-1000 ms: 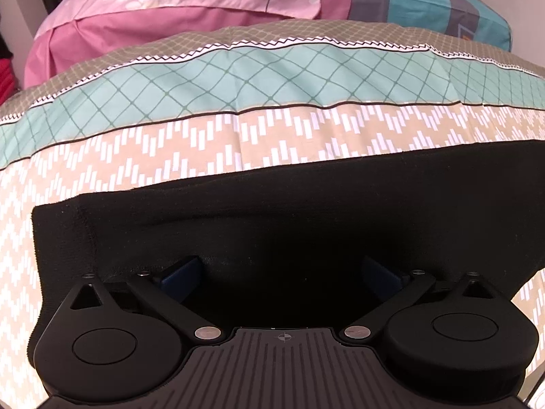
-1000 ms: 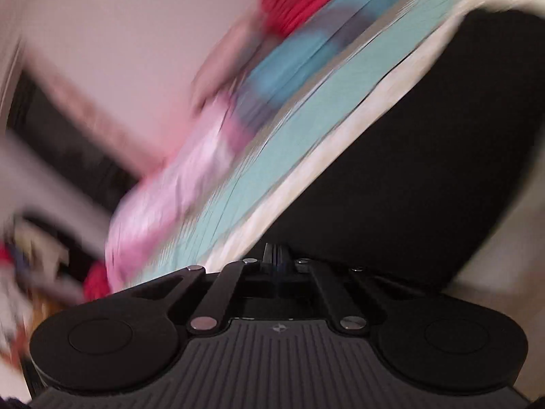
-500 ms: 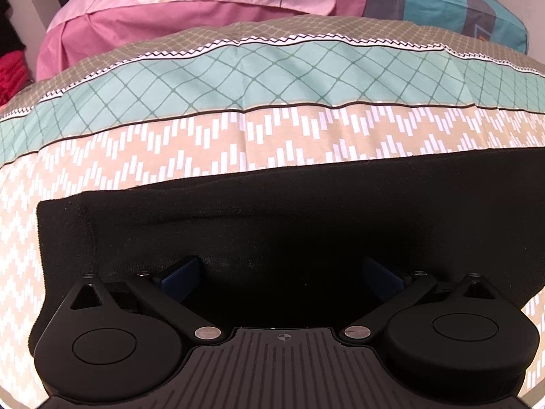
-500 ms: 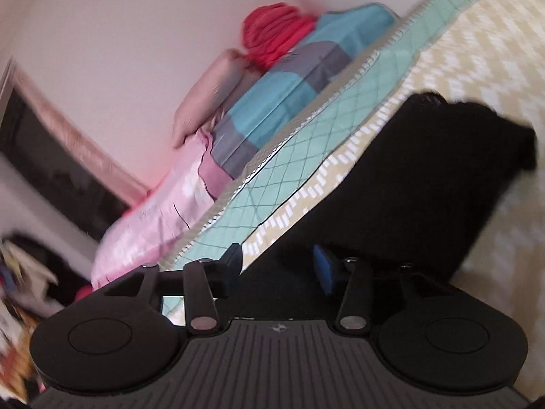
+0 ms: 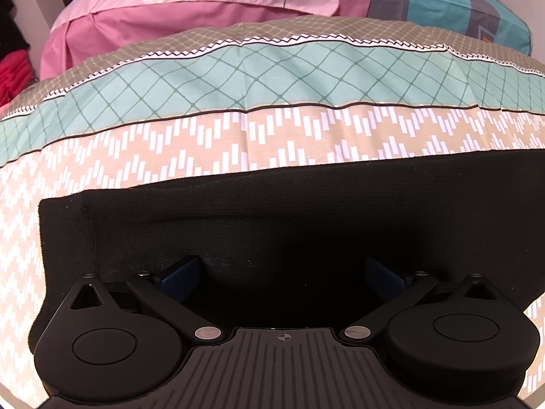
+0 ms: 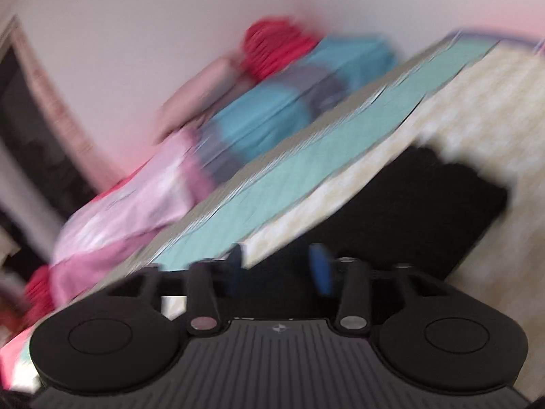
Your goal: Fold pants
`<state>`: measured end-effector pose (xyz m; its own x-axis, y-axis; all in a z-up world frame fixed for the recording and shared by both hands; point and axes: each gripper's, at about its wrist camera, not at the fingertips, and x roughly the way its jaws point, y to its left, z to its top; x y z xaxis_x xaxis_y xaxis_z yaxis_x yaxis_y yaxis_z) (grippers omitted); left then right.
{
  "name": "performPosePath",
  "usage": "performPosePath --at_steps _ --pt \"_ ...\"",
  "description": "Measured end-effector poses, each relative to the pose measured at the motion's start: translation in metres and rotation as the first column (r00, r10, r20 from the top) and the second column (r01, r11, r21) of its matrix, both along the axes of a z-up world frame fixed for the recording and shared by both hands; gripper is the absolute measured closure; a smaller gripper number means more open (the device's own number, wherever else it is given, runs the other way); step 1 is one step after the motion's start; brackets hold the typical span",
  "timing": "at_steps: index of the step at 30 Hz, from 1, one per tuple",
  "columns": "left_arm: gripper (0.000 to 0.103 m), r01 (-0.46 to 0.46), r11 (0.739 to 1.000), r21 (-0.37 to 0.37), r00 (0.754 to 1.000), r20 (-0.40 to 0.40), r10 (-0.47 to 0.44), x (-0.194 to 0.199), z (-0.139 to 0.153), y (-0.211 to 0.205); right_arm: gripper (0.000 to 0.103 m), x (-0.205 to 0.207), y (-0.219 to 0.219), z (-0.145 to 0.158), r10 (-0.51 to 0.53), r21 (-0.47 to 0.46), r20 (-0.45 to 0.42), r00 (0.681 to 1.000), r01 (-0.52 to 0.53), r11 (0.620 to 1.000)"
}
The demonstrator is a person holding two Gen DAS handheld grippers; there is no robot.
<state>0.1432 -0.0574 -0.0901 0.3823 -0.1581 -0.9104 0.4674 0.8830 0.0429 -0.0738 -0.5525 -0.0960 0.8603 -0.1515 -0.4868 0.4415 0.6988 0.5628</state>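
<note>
The black pants (image 5: 289, 211) lie flat on the patterned bedspread (image 5: 238, 139), spread wide across the left wrist view. My left gripper (image 5: 282, 274) is open, its blue-padded fingers wide apart just above the near edge of the pants, holding nothing. In the blurred right wrist view the pants (image 6: 408, 211) show as a dark folded mass on the bed. My right gripper (image 6: 277, 266) is open and empty at their near end.
Pink (image 5: 204, 3) and teal-grey pillows (image 5: 460, 3) lie at the head of the bed. Red fabric (image 6: 276, 47) sits on the pillows by the white wall. More red cloth (image 5: 13, 75) and dark items are at the far left.
The right gripper opened from shut, let go of the pants and drew back while swinging. The left gripper stayed open and edged slightly back over the pants.
</note>
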Motion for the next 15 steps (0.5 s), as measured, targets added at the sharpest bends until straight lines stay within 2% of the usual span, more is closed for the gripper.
performPosePath --at_steps 1,2,3,4,5,6,7,8,9,11,13,15 --pt "0.000 0.001 1.000 0.001 1.000 -0.002 -0.001 0.001 0.000 0.000 0.040 0.003 -0.001 -0.005 0.027 0.013 -0.003 1.000 -0.027 1.000" --pt "0.000 0.002 1.000 0.001 1.000 -0.004 -0.002 0.001 0.000 0.000 0.049 0.003 -0.006 -0.007 0.021 0.009 -0.011 1.000 -0.021 1.000" --pt "0.000 0.003 1.000 0.000 1.000 -0.006 -0.003 0.002 0.001 0.000 0.069 -0.001 -0.016 -0.011 -0.007 0.023 0.006 1.000 0.007 1.000" --pt "0.000 0.004 1.000 0.000 1.000 -0.006 -0.004 0.002 0.001 0.000 0.079 -0.008 -0.028 -0.012 -0.063 0.064 0.015 0.998 0.062 0.996" --pt "0.000 0.007 1.000 0.000 1.000 -0.005 -0.007 0.003 0.001 0.000 0.095 -0.019 -0.040 -0.013 -0.158 0.088 -0.005 0.987 0.158 0.984" --pt "0.000 0.007 1.000 -0.002 1.000 -0.003 -0.007 0.003 0.000 0.001 0.103 -0.029 -0.049 -0.011 -0.243 0.083 -0.023 0.970 0.244 0.966" --pt "0.000 0.006 1.000 -0.003 1.000 -0.001 -0.006 0.002 0.000 0.001 0.102 -0.036 -0.053 -0.007 -0.294 0.077 -0.016 0.956 0.295 0.953" --pt "0.000 0.007 1.000 -0.003 1.000 0.000 -0.007 0.002 0.000 0.001 0.096 -0.043 -0.051 -0.001 -0.339 0.054 -0.024 0.940 0.340 0.939" --pt "0.000 0.006 1.000 -0.004 1.000 0.001 -0.006 0.002 0.000 0.001 0.081 -0.047 -0.045 0.005 -0.352 0.023 -0.025 0.936 0.352 0.936" --pt "0.000 0.005 1.000 -0.004 1.000 0.004 -0.005 0.001 -0.001 0.001 0.058 -0.050 -0.029 0.015 -0.310 -0.033 -0.025 0.951 0.309 0.951" --pt "0.000 0.003 1.000 -0.001 1.000 0.003 -0.003 0.001 0.000 0.000 0.056 -0.048 -0.003 0.021 -0.241 -0.081 -0.033 0.970 0.238 0.968" --pt "0.000 -0.001 1.000 0.006 1.000 0.000 0.001 0.001 0.000 -0.001 0.050 -0.041 0.023 0.022 -0.143 -0.074 -0.027 0.989 0.140 0.987"
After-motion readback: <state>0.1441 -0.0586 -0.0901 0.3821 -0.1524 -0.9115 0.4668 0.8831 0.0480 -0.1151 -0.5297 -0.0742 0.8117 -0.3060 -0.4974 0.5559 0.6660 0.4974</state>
